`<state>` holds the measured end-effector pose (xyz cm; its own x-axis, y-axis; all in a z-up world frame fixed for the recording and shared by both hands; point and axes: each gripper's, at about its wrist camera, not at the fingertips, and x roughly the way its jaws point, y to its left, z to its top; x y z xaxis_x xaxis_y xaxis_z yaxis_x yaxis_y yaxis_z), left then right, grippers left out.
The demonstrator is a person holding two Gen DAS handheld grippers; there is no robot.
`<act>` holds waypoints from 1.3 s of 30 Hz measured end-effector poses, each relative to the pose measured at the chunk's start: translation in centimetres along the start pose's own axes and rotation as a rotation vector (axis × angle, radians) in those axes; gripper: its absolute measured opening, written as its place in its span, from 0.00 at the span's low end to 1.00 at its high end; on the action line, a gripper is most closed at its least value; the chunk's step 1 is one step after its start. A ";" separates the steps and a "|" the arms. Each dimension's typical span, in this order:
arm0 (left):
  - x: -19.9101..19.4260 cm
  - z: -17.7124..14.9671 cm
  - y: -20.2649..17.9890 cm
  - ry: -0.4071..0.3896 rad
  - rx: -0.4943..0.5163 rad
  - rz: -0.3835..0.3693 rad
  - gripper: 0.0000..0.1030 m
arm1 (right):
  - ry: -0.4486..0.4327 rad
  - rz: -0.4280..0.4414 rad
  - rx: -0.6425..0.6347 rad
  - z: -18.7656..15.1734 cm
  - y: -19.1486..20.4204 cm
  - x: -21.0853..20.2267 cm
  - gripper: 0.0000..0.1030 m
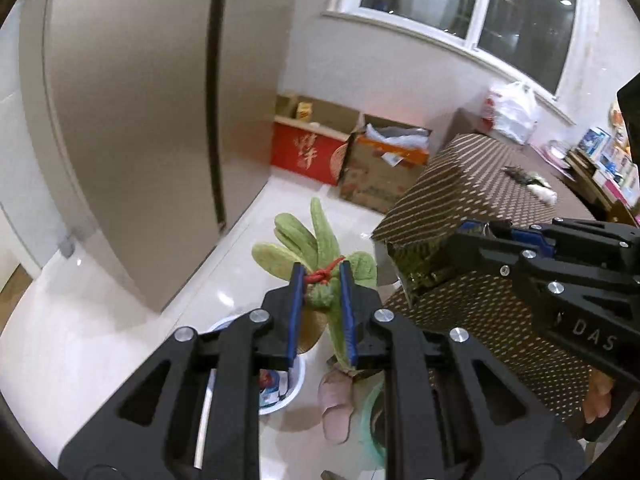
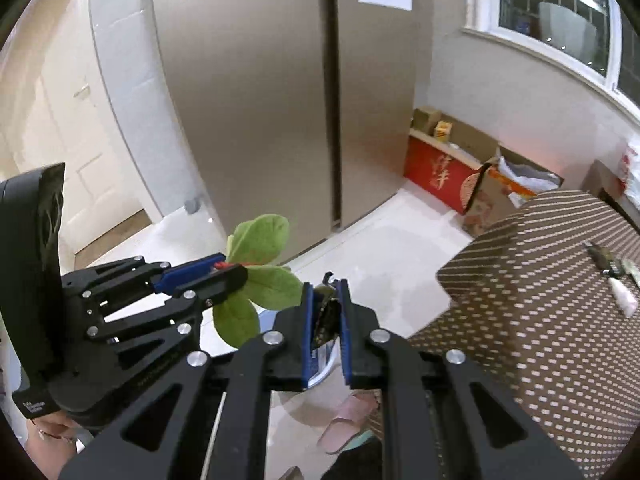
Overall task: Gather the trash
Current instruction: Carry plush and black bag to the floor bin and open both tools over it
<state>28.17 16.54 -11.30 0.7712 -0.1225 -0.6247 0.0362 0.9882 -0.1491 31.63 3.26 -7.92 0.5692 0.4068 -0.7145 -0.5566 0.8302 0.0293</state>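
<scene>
Left gripper clamps green leaf bundle over white bin, ready to drop; right gripper pinches dark scrap, perhaps wrapper.

Left wrist view: sits just behind the left tool, faces forward and downward over the floor, fridge far left, window far right. Right wrist view: just behind the right tool, same downward tilt, fridge dead ahead. Shared: fridge, window, red box, patterned counter, floor. Each view catches the other tool close, at its side.
</scene>
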 end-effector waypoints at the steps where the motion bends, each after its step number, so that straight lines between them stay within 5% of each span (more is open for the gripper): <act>1: 0.2 -0.2 0.4 0.004 -0.003 0.008 0.17 | 0.007 0.005 -0.002 0.1 0.3 0.7 0.11; 14: 2.3 -0.7 4.3 0.045 -0.076 0.080 0.21 | 0.030 0.049 -0.022 0.7 3.0 4.7 0.11; 16: 2.5 -0.8 4.8 0.043 -0.096 0.105 0.34 | 0.028 0.061 -0.022 0.8 3.2 5.2 0.11; 17: 2.6 -0.8 5.1 0.040 -0.107 0.129 0.63 | 0.028 0.066 -0.021 0.8 3.3 5.4 0.11; 18: 2.4 -0.9 5.4 0.026 -0.121 0.151 0.71 | 0.027 0.072 -0.020 0.8 3.3 5.6 0.11; 39: 1.9 -1.4 7.4 0.012 -0.182 0.222 0.71 | 0.002 0.118 -0.040 1.0 4.3 6.8 0.11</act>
<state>29.03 23.49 -14.69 0.7402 0.0925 -0.6660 -0.2482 0.9582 -0.1427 33.73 9.99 -12.01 0.4972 0.5002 -0.7089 -0.6433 0.7608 0.0856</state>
